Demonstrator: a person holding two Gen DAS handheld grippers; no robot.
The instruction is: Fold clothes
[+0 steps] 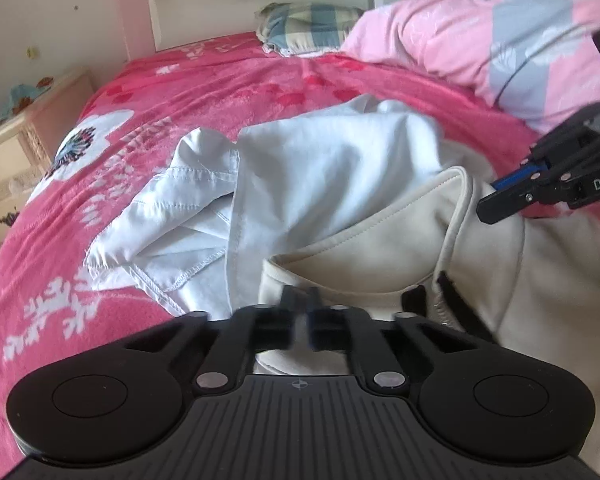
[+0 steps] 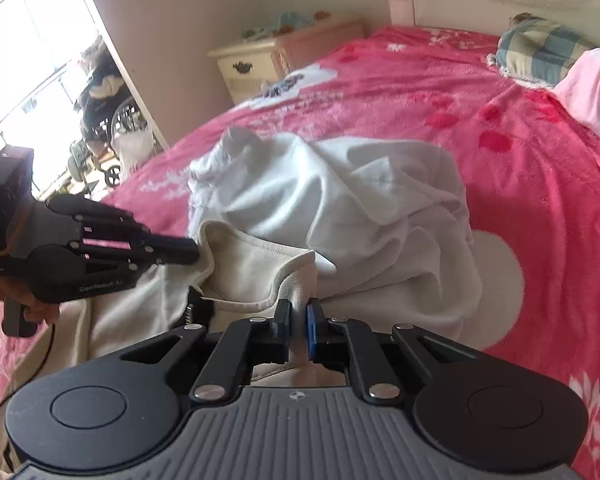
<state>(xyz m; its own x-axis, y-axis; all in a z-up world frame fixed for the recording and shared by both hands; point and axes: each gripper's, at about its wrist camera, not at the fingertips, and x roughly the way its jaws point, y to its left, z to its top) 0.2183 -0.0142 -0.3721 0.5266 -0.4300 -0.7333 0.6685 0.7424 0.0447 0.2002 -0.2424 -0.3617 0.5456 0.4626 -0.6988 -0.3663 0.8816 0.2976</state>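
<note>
A cream garment (image 1: pixel 380 248) (image 2: pixel 252 268) with black trim at its neck lies on a pink flowered blanket (image 1: pixel 220 88) (image 2: pixel 540 200). A crumpled white garment (image 1: pixel 320 176) (image 2: pixel 360 208) lies just beyond it and partly over it. My left gripper (image 1: pixel 300 304) (image 2: pixel 196 252) is shut on the left edge of the cream garment's neck opening, its fingers blurred in its own view. My right gripper (image 2: pixel 299 306) (image 1: pixel 484 208) is shut on the right edge of the same opening, with a fold of cream fabric pinched between its pads.
A cream nightstand (image 1: pixel 16 148) (image 2: pixel 260 64) stands beside the bed at the left. A checked pillow (image 1: pixel 308 28) (image 2: pixel 540 52) and a pink quilt (image 1: pixel 480 40) (image 2: pixel 596 88) lie by the white headboard. A hand (image 2: pixel 32 312) holds the left gripper's handle.
</note>
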